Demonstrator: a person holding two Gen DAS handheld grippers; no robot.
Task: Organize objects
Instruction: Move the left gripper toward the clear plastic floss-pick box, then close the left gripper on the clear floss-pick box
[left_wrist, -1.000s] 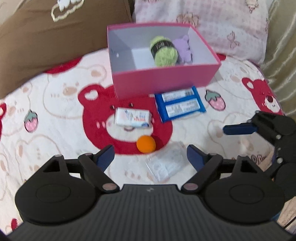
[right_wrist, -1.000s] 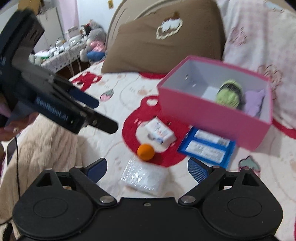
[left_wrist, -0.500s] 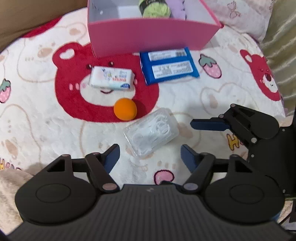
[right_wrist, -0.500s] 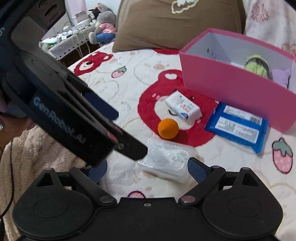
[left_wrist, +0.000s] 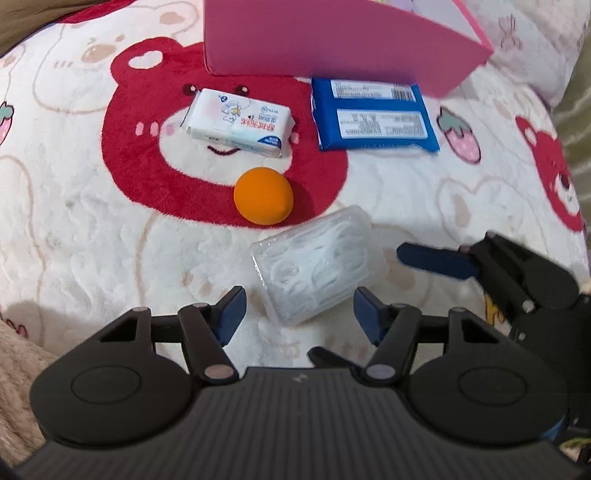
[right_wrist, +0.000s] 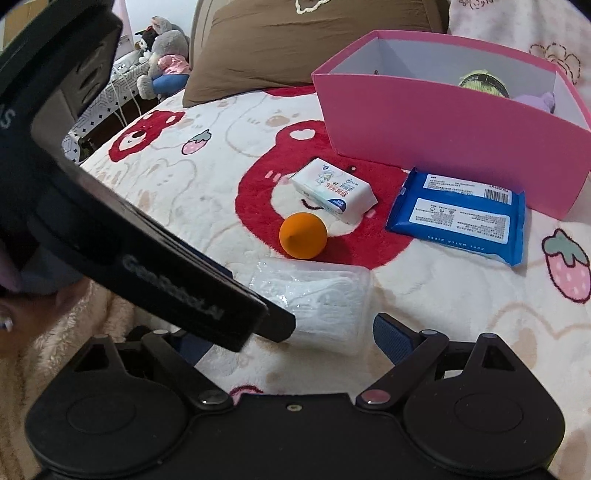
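While both grippers drop toward the bed, left gripper narrows its jaws around the clear floss-pick box, not yet clamped; right gripper released alongside. Grasp imminent.

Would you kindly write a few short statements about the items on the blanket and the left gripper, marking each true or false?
1. The orange ball lies inside the pink box. False: it rests on the blanket, between the white tissue pack and the clear plastic case.
2. The blue wipes pack lies just in front of the pink box. True.
3. The left gripper is clamped on the clear plastic case. False: its jaws have just been closing, with the case's near end between them, but gaps remain.
4. Green yarn sits in the box. True.
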